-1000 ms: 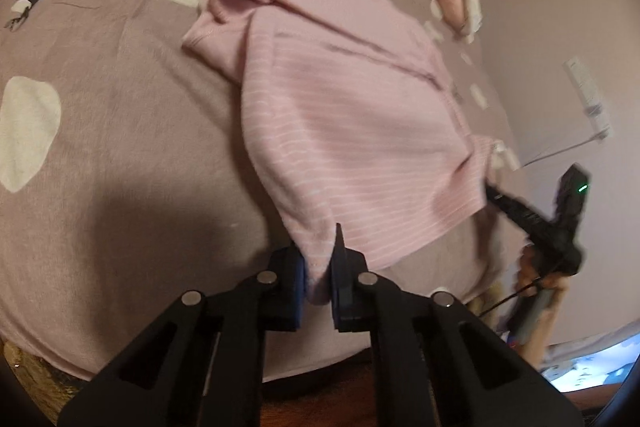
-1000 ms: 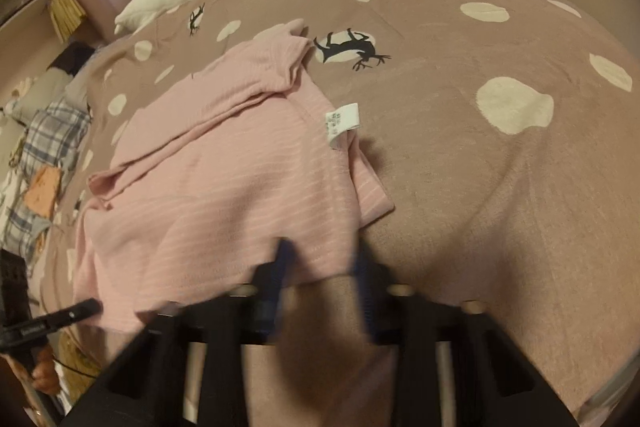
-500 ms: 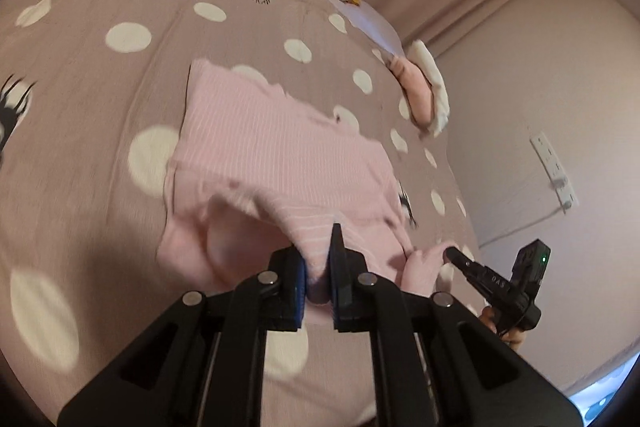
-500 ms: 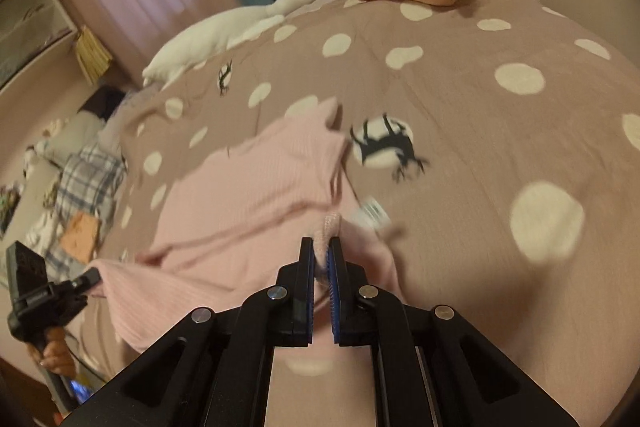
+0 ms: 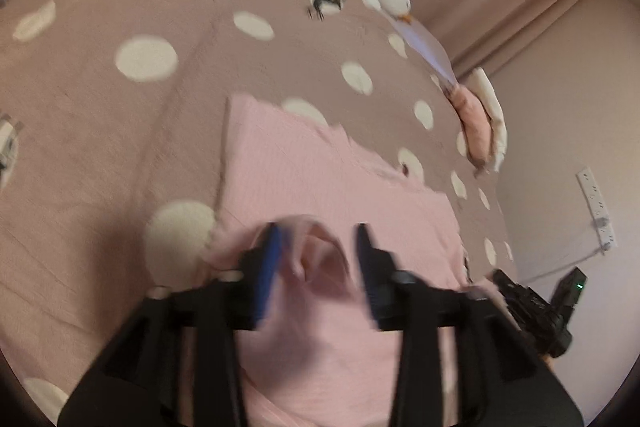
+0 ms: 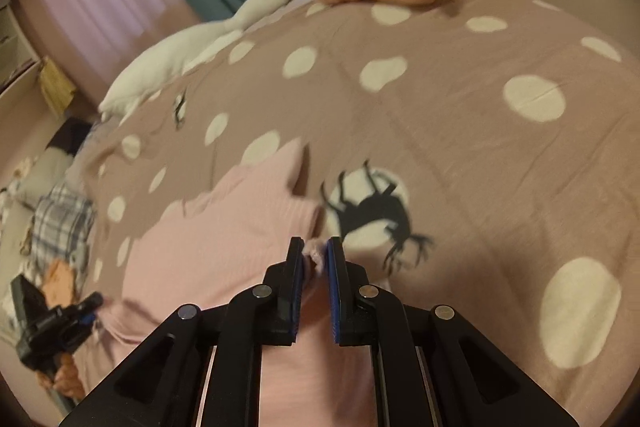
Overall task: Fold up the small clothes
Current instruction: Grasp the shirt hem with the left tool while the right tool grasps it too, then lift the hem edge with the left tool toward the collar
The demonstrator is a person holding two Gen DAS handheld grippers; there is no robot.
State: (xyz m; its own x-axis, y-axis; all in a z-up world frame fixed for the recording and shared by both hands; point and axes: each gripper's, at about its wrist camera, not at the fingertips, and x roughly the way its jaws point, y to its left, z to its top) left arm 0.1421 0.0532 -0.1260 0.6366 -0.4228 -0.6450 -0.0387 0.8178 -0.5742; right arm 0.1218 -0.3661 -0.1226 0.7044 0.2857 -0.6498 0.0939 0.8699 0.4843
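Left hand-held gripper (image 5: 316,259): I have its jaws standing apart, having just been opening; a half second ago they pinched a fold of the pale pink, finely striped knit garment (image 5: 320,179), and now that fold sits loose between the fingers, unpressed.

Right hand-held gripper (image 6: 314,259): clamped on a small bunched corner of the same garment.

Change: a second ago I had the near hem lifted off the bed; now it is carried over onto the far half, so I judge one fold laid and half released.

Garment: lies on the mauve bedspread with cream dots (image 5: 120,131), beside the black deer print (image 6: 372,215).

Orientation: in the left view its long axis seems to run from the gripper away up the bed; blur hides which end is the neck.
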